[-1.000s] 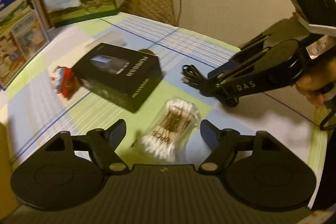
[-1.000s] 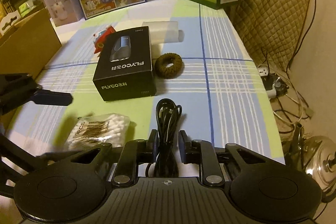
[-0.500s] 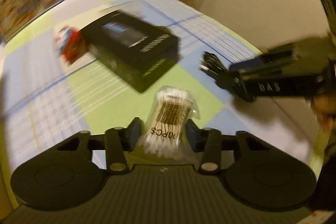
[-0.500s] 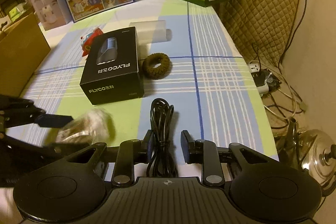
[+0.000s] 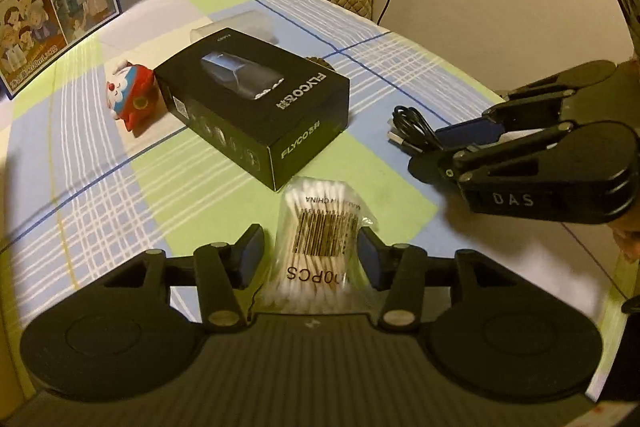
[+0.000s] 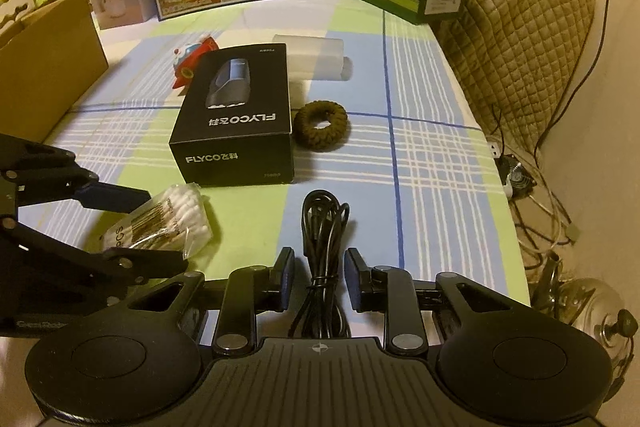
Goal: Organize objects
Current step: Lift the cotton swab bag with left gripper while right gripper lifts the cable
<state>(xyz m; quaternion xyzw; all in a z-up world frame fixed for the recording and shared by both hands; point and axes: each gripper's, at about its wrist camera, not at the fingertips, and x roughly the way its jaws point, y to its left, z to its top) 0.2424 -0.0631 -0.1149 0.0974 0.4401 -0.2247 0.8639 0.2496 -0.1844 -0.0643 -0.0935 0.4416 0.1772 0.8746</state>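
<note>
Checked cloth in green, blue and white covers the desk (image 6: 420, 163), with two milk cartons standing at its far edge. The landmark is the black box (image 6: 240, 119) near the middle, printed "FLYCO" on top and on its end. Behind it lie a red toy (image 5: 132, 95) and a clear case (image 6: 316, 57); a brown woven ring (image 6: 320, 126) touches its right side in the right wrist view.

The swab bag (image 5: 320, 247) lies just on the near side of the box. The left gripper (image 5: 310, 255) straddles it, fingers apart: the right one looks to touch the plastic, the left one stands just clear. The bag reads "MADE IN CHINA", a barcode, and "0PCS" with the start hidden. The cable (image 6: 324, 239), a coiled black bundle, lies near the box's front right corner, between the parted fingers of the right gripper (image 6: 319, 279), which touch nothing I can see.

Risks, as I judge them: the bag is slick, soft plastic, so a squeeze may pinch only film and let the swabs slide or the bag spin out. The cable's loops could splay, so that only one strand gets caught. The two grippers work near each other and might collide.

Carton writing: "1956" on the blue one; "PURE MILK" under Chinese characters on the green one. The right gripper's side reads "DAS".
</note>
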